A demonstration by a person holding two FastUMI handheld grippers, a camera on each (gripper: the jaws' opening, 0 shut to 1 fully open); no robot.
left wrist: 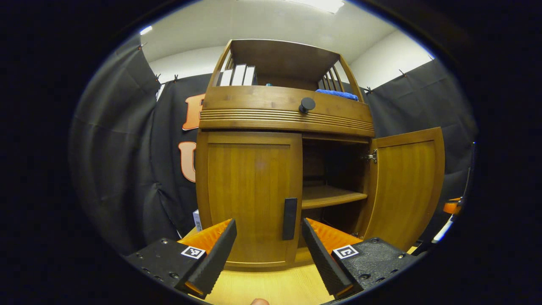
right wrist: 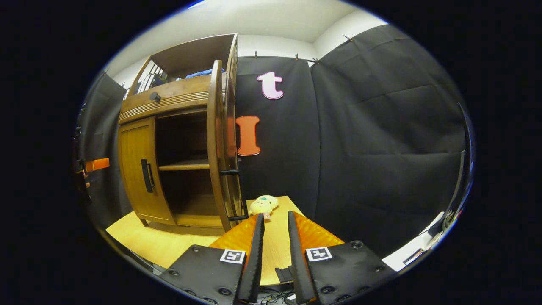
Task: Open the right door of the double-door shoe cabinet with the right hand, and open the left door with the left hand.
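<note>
Tabletop cabinet's closed left door faces the spread left hand-held gripper.

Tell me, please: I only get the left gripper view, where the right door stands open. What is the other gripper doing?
Observer: The right gripper is off to the cabinet's right, holding nothing, with a narrow gap between its fingers.
Operator: Is anything on the table over there?
Observer: A small pale plush toy lies on the table, just beyond the open right door.
Operator: Does that door have a handle? I see only its inside.
Observer: Yes, a dark handle sticks out from its outer face.
</note>
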